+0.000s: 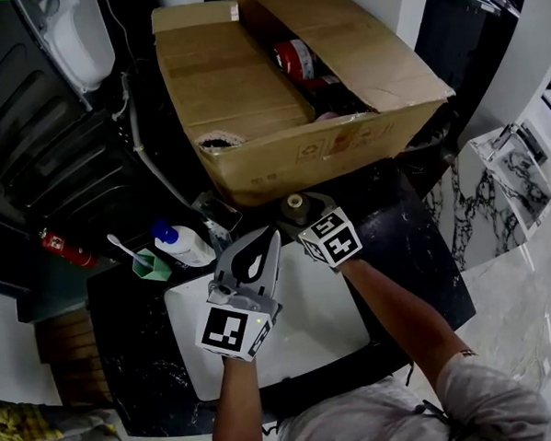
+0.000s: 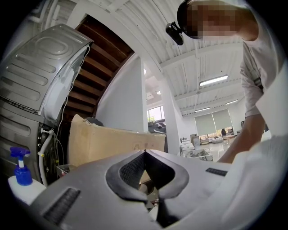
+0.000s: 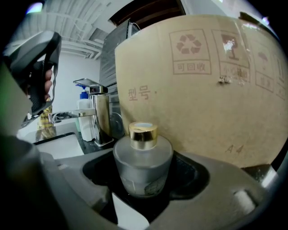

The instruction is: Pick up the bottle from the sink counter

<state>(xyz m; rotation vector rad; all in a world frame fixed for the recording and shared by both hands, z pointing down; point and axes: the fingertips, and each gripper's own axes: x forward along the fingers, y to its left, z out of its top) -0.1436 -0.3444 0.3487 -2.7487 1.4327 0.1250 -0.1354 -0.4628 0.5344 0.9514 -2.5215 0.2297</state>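
A big cardboard box (image 1: 287, 85) stands open at the back of the black worktop (image 1: 415, 254), right behind everything you are working on. In front of it the white sink (image 1: 309, 328) is sunk into the worktop, and both your arms reach in over it.

Your left gripper (image 1: 257, 255) hangs above the sink, near its back edge. Its jaws are together, tips touching, and nothing sits between them. Your right gripper (image 3: 144, 179) is at the back edge of the sink, just in front of the box. Its jaws stand apart around the bottle (image 3: 142, 164), with a dark gap showing on each side of the glass, so they are not pressed onto it.

The bottle is a squat frosted one with a gold cap, upright on the worktop between sink and box. The chrome tap (image 3: 96, 119) stands just to its left.

Further left, near the sink's back left corner, is a white spray bottle (image 1: 180, 243) with a blue top. Just beside that is a small green cup (image 1: 152, 264) with a toothbrush in it.
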